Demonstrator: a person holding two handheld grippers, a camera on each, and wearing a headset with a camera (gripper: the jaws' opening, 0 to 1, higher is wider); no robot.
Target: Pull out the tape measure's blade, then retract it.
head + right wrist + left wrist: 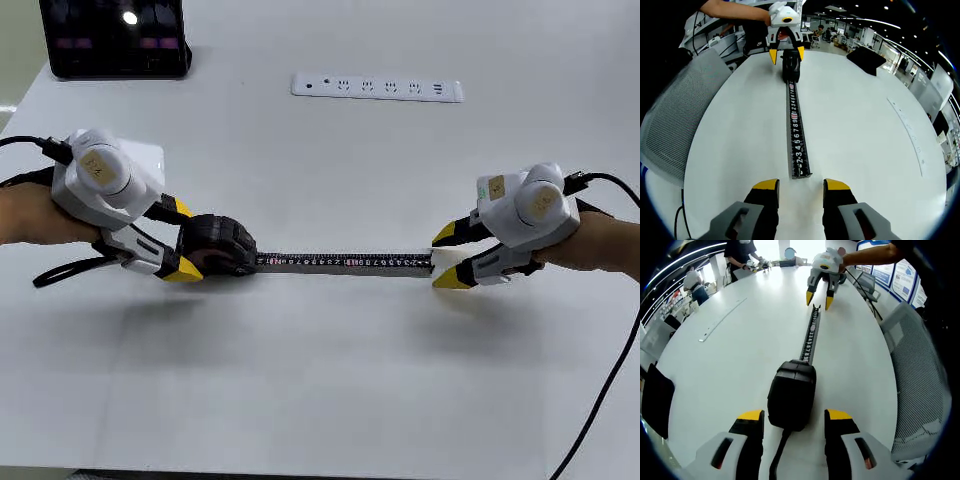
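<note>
Lying on: white worktop [320,380] — tape measure [218,246], blade [345,262] drawn out flat.
My left gripper [184,241]: parted, flanking the tape measure.
My right gripper [446,259]: parted, empty — just off the blade tip.
Room: open office, people [692,282] beyond.

- Tape measure case [215,245]: black, chunky, sitting on the white bench [320,380].
- Blade [345,263]: pulled out, lying flat and straight on the bench, numbered face up.

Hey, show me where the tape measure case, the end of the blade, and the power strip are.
tape measure case [791,390], left gripper view, top face of the black housing.
blade end [801,170], right gripper view, free tip by the lowest numbers.
power strip [378,87], head view, middle of its white body.
</note>
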